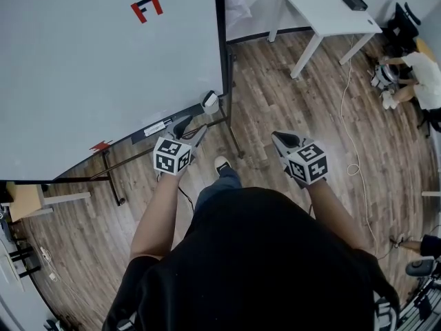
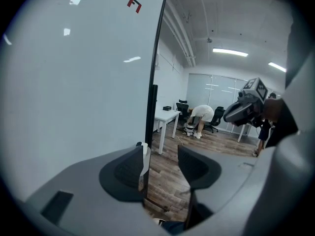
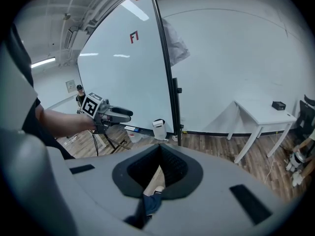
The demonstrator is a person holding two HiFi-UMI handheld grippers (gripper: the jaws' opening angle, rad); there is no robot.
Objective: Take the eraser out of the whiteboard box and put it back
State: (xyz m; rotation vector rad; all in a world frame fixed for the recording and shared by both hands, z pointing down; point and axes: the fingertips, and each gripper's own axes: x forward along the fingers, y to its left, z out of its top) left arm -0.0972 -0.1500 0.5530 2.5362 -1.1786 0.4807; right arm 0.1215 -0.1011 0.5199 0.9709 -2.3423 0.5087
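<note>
- The right gripper (image 3: 160,154) is held out on a bare forearm. Its fingers are brought together with nothing between them, and only a shoe (image 3: 157,186) is seen beneath.
- The left gripper (image 2: 160,162) is held level with it and well apart from it. Its fingers are parted by a moderate gap and nothing is gripped; the whiteboard's dark frame edge is seen through the gap.
- The left gripper is pointed towards the white box (image 1: 210,102), which is near its tips but not touched.
- The box sits at the right end of the tray (image 1: 196,111) under the whiteboard (image 1: 89,67), by the frame's lower corner.
- The eraser cannot be made out; whether it lies in the box cannot be told.
- A white table (image 1: 324,12) is seen further off by the wall, and a person (image 1: 424,74) is bent over beyond it.
</note>
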